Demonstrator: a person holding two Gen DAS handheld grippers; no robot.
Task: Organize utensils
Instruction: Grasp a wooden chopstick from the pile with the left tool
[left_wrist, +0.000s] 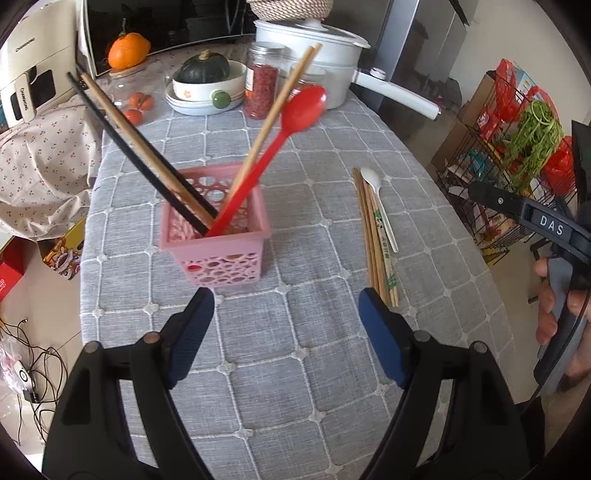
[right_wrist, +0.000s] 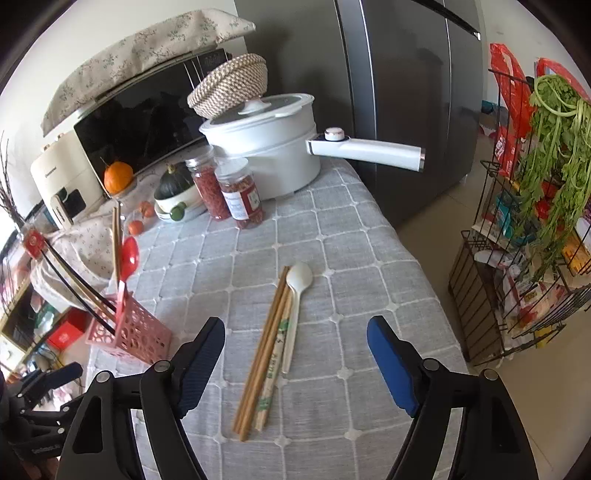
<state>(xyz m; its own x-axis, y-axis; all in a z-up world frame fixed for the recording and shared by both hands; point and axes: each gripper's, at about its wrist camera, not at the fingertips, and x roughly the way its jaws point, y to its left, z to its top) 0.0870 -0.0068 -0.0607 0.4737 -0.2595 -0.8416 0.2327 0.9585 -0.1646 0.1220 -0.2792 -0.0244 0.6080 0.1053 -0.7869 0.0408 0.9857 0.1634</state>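
A pink perforated basket stands on the grey checked tablecloth. In it lean a red spoon, a black chopstick and wooden chopsticks. To its right lie loose wooden chopsticks, a paper-wrapped pair and a white spoon. My left gripper is open and empty, just in front of the basket. My right gripper is open and empty, above the loose chopsticks and the white spoon. The basket is at the left of the right wrist view.
At the back of the table stand a white pot with a long handle, two spice jars, a bowl with a dark squash and small oranges. A wire rack with greens stands right of the table edge.
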